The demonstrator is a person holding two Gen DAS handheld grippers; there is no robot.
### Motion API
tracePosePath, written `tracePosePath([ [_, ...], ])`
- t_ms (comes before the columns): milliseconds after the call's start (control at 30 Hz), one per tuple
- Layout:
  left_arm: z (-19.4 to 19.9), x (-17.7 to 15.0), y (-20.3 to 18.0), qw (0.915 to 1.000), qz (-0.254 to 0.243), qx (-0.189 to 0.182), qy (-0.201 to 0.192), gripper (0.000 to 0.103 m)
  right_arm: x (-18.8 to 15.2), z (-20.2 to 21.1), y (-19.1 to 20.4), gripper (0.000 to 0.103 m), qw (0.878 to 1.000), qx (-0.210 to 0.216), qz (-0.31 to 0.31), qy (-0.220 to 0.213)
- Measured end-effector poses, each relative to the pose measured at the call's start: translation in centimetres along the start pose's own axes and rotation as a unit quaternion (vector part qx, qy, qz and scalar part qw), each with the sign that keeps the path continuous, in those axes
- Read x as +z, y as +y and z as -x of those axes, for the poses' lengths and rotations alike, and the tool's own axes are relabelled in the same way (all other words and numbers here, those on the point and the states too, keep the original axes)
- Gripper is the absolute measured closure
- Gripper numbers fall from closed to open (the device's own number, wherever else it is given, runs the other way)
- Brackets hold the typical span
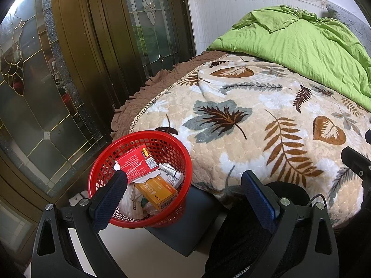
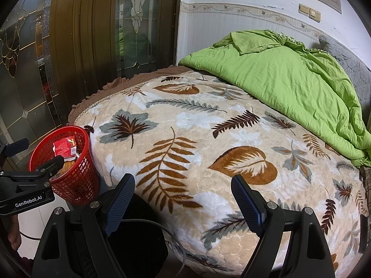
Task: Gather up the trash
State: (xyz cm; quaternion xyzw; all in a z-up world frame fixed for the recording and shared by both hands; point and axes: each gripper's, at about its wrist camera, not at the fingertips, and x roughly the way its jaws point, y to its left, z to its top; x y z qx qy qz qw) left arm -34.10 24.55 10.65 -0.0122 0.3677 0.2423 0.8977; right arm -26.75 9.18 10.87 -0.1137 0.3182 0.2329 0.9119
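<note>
Left claw (image 1: 184, 183) apart, empty | right claw (image 2: 183, 191) apart (empty) | basket (image 1: 104, 159) touching bed edge (image 1: 162, 92)

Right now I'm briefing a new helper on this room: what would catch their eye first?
Probably the red basket on the floor at the bed's corner, holding a red box, an orange box and crumpled wrappers. Next, the leaf-patterned blanket covering the bed, with a bright green quilt bunched toward the wall.
</note>
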Motion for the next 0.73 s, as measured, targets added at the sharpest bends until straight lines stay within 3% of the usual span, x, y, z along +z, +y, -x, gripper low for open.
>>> tracePosePath([
  [367, -0.2, 0.1, -0.9, 0.9999, -0.011, -0.005, 0.003, 0.005, 0.0, 0.1, -0.5, 0.015, 1.0, -0.004, -0.007, -0.006],
  [567, -0.1, 3.0, -3.4, 0.9985, -0.049, -0.023, 0.008, 0.005, 0.6, 1.7, -4.8, 0.015, 0.997, -0.04, -0.061, -0.032],
  [733, 0.9, 6.1, -8.0, 0.9893, -0.082, -0.118, 0.026, 0.005, 0.7, 3.7, -10.6, 0.014, 0.988, -0.093, -0.113, -0.047],
])
